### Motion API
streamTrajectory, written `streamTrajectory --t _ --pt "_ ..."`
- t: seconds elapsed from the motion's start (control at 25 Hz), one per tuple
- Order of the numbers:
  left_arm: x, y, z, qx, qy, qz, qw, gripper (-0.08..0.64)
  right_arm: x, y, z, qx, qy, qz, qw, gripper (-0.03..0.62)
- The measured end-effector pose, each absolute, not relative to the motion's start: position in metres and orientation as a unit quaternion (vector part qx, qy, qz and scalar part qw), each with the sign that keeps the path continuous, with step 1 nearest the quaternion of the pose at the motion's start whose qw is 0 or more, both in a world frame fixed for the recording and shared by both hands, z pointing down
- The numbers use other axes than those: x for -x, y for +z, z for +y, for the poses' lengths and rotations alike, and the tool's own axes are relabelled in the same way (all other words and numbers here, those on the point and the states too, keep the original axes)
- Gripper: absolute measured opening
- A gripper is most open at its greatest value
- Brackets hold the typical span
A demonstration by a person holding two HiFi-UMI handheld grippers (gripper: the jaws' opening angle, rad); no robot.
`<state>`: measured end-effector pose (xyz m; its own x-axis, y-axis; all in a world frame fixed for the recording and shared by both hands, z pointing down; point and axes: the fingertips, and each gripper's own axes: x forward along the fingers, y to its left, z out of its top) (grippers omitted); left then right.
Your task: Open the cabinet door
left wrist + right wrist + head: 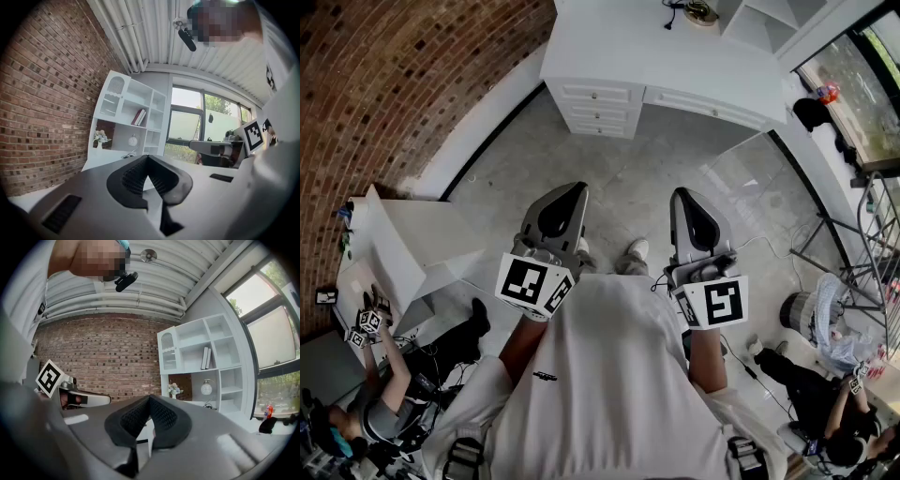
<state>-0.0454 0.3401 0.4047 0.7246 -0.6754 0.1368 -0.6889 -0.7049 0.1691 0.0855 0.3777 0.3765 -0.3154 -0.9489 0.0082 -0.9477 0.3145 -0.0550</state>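
Cabinet well beyond left tongs, right tongs, both closed

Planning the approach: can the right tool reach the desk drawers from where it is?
Probably not yet. The right tool, shut, is held near the person's chest, and open floor separates it from the drawers. Nothing appears to block the path, so stepping forward should do.

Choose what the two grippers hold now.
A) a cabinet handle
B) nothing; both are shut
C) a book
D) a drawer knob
B: the left gripper and the right gripper each show their fingers closed tip to tip with nothing between them, well short of the white cabinet.
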Motion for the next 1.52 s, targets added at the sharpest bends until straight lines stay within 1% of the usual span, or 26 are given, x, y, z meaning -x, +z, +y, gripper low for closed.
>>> streamTrajectory --t 0.24,0.44,0.64,0.76,1.2,1.24,1.32,1.52 --pt "0.070 0.405 0.344 -0.926 0.048 -0.360 0.104 0.009 -0.064 0.385 0.377 0.588 -0.035 0.808 0.000 0.010" --pt "0.076 0.412 0.340 -0.917 0.054 -0.380 0.111 0.009 -0.072 0.391 0.376 0.592 -0.044 0.805 0.008 0.009" --pt "0.050 0.412 0.351 -0.916 0.053 -0.379 0.122 0.009 -0.087 0.375 0.381 0.565 -0.030 0.824 0.040 0.009" --pt "0.032 0.406 0.349 -0.918 0.056 -0.376 0.114 0.009 -0.095 0.369 0.376 0.556 -0.021 0.829 0.059 0.011" --pt "-0.037 0.411 0.358 -0.911 0.057 -0.396 0.101 0.009 -0.173 0.367 0.376 0.558 0.001 0.826 0.076 0.013" --pt "-0.041 0.412 0.359 -0.911 0.060 -0.396 0.100 0.009 -0.176 0.368 0.376 0.557 0.004 0.828 0.071 0.028" --pt "-0.046 0.409 0.358 -0.909 0.063 -0.399 0.098 0.009 -0.179 0.370 0.375 0.553 0.001 0.831 0.065 0.080" --pt "-0.054 0.404 0.340 -0.903 0.055 -0.414 0.097 0.009 -0.186 0.373 0.363 0.545 -0.009 0.836 0.065 0.080"
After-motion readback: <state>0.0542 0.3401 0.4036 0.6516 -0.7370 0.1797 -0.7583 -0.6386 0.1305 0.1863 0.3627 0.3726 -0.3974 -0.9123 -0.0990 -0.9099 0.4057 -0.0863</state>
